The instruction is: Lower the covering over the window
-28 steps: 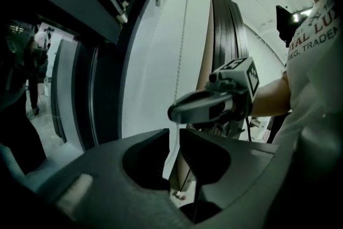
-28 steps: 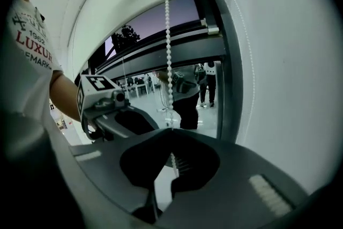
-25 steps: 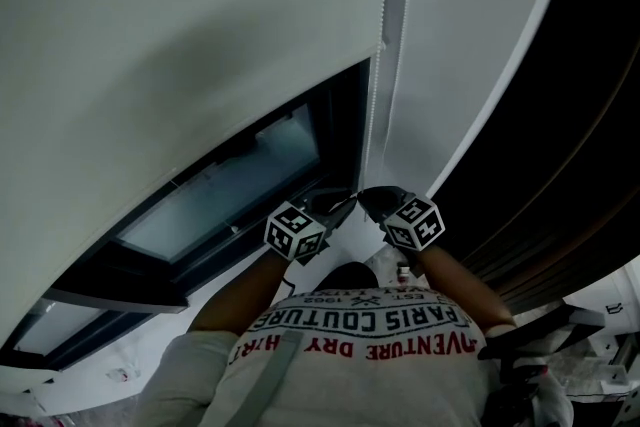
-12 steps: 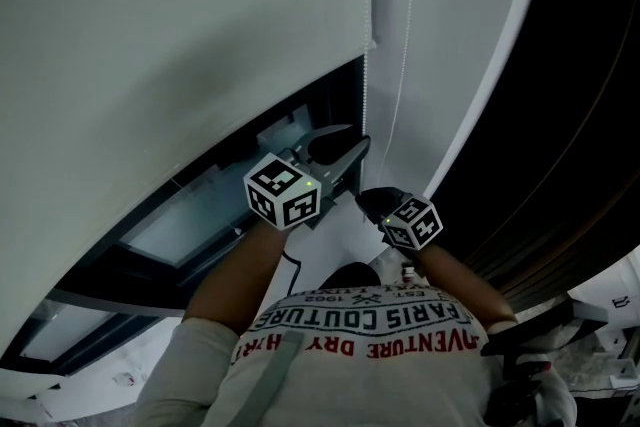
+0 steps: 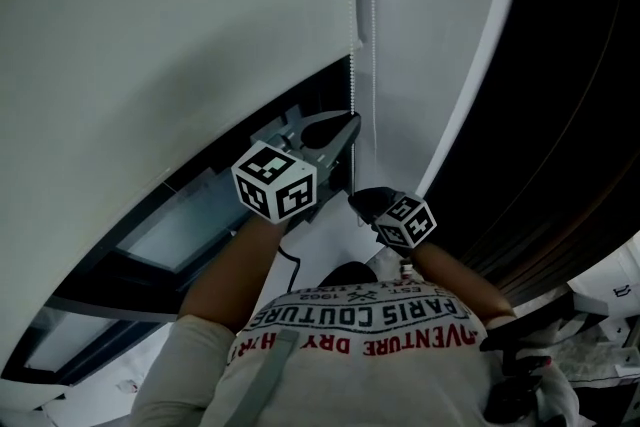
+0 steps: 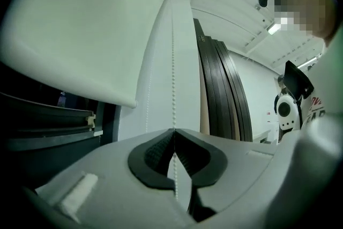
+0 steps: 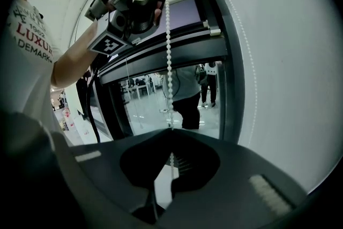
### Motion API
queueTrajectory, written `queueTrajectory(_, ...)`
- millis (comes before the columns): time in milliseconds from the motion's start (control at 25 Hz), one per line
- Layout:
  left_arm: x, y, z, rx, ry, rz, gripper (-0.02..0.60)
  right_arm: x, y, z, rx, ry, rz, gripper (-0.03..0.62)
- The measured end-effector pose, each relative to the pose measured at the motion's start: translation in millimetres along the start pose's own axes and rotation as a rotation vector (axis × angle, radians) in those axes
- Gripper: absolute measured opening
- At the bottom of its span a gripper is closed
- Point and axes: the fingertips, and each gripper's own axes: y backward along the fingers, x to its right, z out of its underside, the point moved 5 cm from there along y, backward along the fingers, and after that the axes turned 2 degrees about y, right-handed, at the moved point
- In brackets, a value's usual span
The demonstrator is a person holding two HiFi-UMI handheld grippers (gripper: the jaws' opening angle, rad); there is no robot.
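1. dark panels [image 6: 222, 94]: i see several stacked upright against the white wall [image 6: 185, 78].
2. ceiling light [image 6: 274, 28]: lit.
3. people [image 7: 187, 91]: i see them standing outside.
4. white shirt [image 5: 365, 345]: red and black lettering.

Above the left gripper [image 5: 350, 122], the roller blind [image 5: 180, 35] looks like matt cloth; the bead chain [image 6: 173, 61] between the gripper's ribbed black pads [image 6: 155, 153] is glossy plastic.
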Motion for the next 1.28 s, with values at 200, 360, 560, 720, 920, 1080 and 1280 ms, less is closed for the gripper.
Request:
queueTrajectory(200,-3,-11,3,-0.040,-0.012,-0.007,0.006,7,1,4,-0.011,-0.008,-0.006,0.006)
queueTrajectory(360,5,-26,20,-0.097,-0.017,-0.017,0.006,8,12,24,-0.050,-0.059,-0.042,0.006)
queueTrajectory(560,-1,-29,41,-0.135,0.014,-0.032,0.006,7,7,44,-0.128,-0.034,-0.055,0.006)
queueTrajectory(720,-5,-33,60,-0.139,0.034,-0.036,0.007,18,8,64,-0.146,-0.083,-0.044,0.006)
queueTrajectory(920,-8,-28,71,-0.157,0.011,-0.038,0.006,12,2,66,-0.204,-0.052,-0.053,0.006)
queueTrajectory(1080,-10,-30,94,-0.196,0.030,-0.046,0.006,12,2,88,-0.248,-0.073,-0.065,0.006)
queueTrajectory(1280,-16,-27,132,-0.283,0.027,-0.069,0.006,10,4,112,-0.304,-0.087,-0.045,0.006)
